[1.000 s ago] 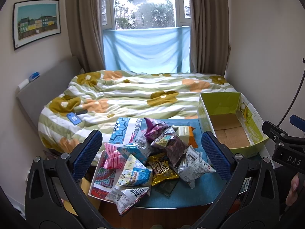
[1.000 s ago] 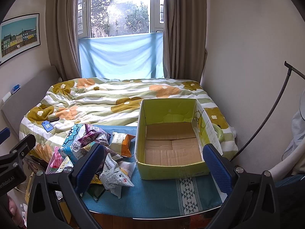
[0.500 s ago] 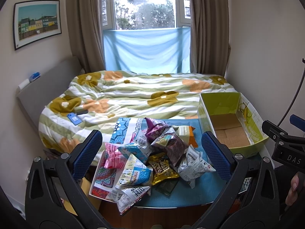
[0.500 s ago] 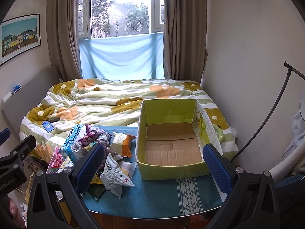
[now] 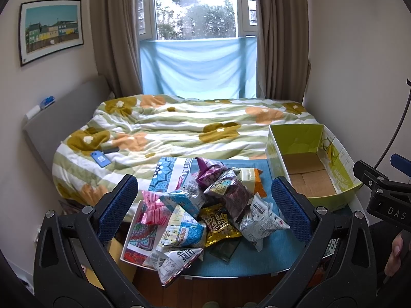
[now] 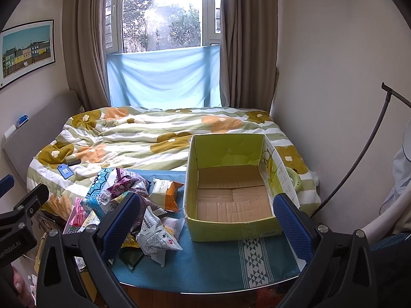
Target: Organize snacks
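A heap of snack bags (image 5: 205, 210) lies on the left half of a table with a blue cloth (image 5: 272, 256); it also shows in the right wrist view (image 6: 143, 213). An empty green cardboard box (image 6: 231, 190) stands on the right half, also seen in the left wrist view (image 5: 310, 164). My left gripper (image 5: 204, 209) is open and empty, held above and short of the heap. My right gripper (image 6: 205, 220) is open and empty, in front of the box. Each gripper shows at the edge of the other's view.
A bed with a flowered duvet (image 5: 195, 131) lies right behind the table, with a blue phone (image 5: 100, 158) on it. A patterned flat box (image 5: 143, 231) lies under the heap at the table's left edge. A wall is close on the right.
Both views have shifted only very slightly. Nothing on the table has moved and both grippers have stayed open.
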A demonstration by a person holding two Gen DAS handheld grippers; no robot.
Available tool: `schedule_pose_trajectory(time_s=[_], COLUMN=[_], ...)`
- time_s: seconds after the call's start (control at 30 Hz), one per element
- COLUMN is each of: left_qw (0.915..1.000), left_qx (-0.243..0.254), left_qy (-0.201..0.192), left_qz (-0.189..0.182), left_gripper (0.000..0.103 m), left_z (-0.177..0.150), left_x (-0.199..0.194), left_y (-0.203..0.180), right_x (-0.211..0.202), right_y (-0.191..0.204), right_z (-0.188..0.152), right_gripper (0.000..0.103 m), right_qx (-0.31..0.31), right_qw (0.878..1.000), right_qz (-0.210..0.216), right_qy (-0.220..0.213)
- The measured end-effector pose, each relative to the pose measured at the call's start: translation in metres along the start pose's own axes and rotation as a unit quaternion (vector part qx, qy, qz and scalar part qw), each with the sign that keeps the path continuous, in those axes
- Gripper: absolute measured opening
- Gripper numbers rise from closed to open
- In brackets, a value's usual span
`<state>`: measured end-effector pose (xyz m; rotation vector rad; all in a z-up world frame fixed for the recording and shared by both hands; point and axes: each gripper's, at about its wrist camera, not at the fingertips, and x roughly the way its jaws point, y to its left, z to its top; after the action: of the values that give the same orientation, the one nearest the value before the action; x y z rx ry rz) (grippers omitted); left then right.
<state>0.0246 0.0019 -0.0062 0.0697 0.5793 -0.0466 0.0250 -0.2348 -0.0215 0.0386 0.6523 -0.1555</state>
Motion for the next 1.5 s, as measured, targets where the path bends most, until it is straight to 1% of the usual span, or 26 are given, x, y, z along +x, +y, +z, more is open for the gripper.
schedule_pose_trajectory(time_s=[0.4,0.53,0.6,0.73,0.8,0.9,0.97,1.07,1.17,1.27,1.4,1.5], left_qw=[1.0000,0.9999,0.9996,0.9980,0.9964,0.9940,0.9931,0.9930,0.9944,0.9951,0.9927,0.9891], left_qx=[-0.001,-0.013,-0.022,-0.045,-0.057,-0.071,-0.070,-0.055,-0.032,-0.014,0.005,0.018], left_qy=[0.000,0.010,0.016,0.035,0.047,0.061,0.070,0.080,0.085,0.095,0.120,0.141], left_qz=[-0.001,0.001,0.004,0.027,0.042,0.057,0.063,0.067,0.053,0.024,-0.011,-0.037], left_gripper=[0.103,0.103,0.103,0.103,0.103,0.103,0.103,0.103,0.103,0.103,0.103,0.103], left_z=[0.000,-0.002,-0.007,-0.029,-0.041,-0.063,-0.077,-0.093,-0.102,-0.107,-0.109,-0.111], left_x=[0.000,-0.002,-0.004,-0.003,0.002,0.010,0.017,0.032,0.054,0.081,0.119,0.149], left_y=[0.001,0.007,0.013,0.023,0.029,0.041,0.047,0.052,0.056,0.060,0.066,0.068], right_x=[-0.001,0.001,0.005,0.011,0.024,0.043,0.054,0.075,0.093,0.110,0.127,0.142], right_y=[0.000,0.001,0.004,0.011,0.018,0.024,0.030,0.041,0.046,0.054,0.066,0.074], right_z=[0.000,0.001,0.003,0.002,-0.001,-0.016,-0.026,-0.041,-0.058,-0.070,-0.085,-0.094], right_gripper=[0.103,0.103,0.103,0.103,0.103,0.103,0.103,0.103,0.103,0.103,0.103,0.103], right_qx=[0.000,0.001,0.001,-0.012,-0.021,-0.033,-0.039,-0.047,-0.036,-0.022,-0.007,0.010], right_qw=[1.000,1.000,1.000,0.998,0.997,0.993,0.990,0.986,0.983,0.980,0.978,0.977], right_qz=[0.001,0.007,0.021,0.054,0.074,0.110,0.129,0.144,0.157,0.163,0.159,0.148], right_qy=[-0.001,-0.003,-0.002,0.006,0.017,0.039,0.049,0.066,0.087,0.109,0.133,0.152])
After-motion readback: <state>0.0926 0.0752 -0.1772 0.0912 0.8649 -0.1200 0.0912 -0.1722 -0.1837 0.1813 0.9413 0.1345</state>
